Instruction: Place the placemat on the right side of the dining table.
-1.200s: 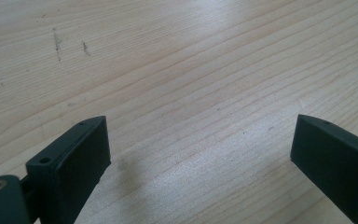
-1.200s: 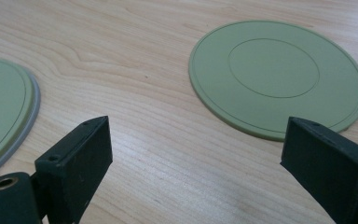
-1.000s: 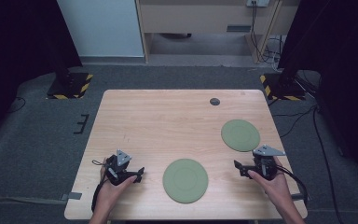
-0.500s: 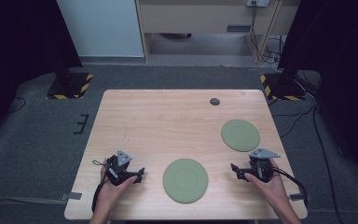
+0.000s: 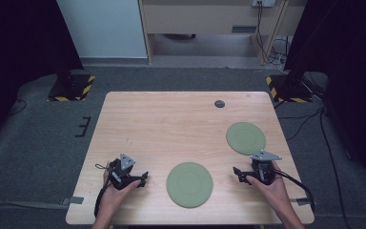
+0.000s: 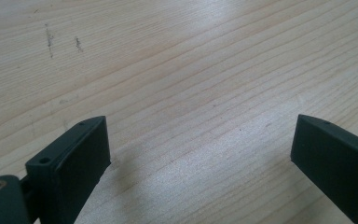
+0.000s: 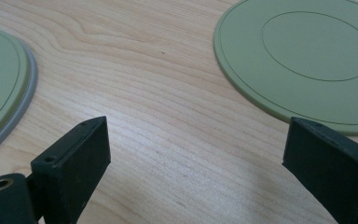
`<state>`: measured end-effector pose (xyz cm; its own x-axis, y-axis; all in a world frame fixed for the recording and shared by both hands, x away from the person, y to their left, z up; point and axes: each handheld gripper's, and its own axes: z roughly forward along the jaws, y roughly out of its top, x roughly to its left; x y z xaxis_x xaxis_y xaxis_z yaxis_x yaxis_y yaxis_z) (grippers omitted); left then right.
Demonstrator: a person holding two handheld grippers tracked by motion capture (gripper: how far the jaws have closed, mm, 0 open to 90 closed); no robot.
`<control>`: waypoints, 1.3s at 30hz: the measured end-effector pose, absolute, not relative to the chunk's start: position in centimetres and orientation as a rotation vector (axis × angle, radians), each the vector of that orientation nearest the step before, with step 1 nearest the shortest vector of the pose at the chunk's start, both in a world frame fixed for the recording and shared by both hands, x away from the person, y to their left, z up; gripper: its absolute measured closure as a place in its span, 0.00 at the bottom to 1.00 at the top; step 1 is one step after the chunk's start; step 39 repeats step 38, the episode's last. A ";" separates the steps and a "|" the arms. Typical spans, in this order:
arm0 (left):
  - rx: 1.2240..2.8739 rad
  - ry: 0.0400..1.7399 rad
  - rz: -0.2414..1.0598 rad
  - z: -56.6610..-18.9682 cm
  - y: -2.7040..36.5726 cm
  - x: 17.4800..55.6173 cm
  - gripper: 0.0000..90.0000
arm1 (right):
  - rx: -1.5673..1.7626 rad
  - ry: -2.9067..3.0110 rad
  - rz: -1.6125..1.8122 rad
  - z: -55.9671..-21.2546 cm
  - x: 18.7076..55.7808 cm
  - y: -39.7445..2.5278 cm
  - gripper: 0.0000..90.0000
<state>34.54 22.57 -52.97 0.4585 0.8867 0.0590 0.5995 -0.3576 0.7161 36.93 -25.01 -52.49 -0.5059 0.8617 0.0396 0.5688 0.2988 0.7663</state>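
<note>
Pale wood grain covers the bench [image 5: 171, 129], which carries no readable writing or label. Two flat green round mats lie on it: the near mat [image 5: 189, 184] sits between the two hands at the front edge, and the far mat [image 5: 245, 138] lies just beyond the right tongs [image 5: 238, 172]. Both forearms come in low from the near side. The right tongs point toward the near mat, jaws spread wide over bare wood. The left tongs [image 5: 144, 178] aim the same way from the other side, likewise spread and holding nothing. A small dark disc [image 5: 219, 103] rests near the far edge.
</note>
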 end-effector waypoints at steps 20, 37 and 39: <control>2.088 1.248 0.587 -53.5 22.6 34.6 0.04 | 1.324 2.186 0.988 -53.8 38.4 -24.2 0.07; 2.071 1.271 0.558 -53.6 22.8 34.6 0.03 | 1.327 2.229 0.927 -54.0 38.6 -24.2 0.01; 2.071 1.271 0.558 -53.6 22.8 34.6 0.02 | 1.327 2.229 0.927 -54.0 38.6 -24.2 0.01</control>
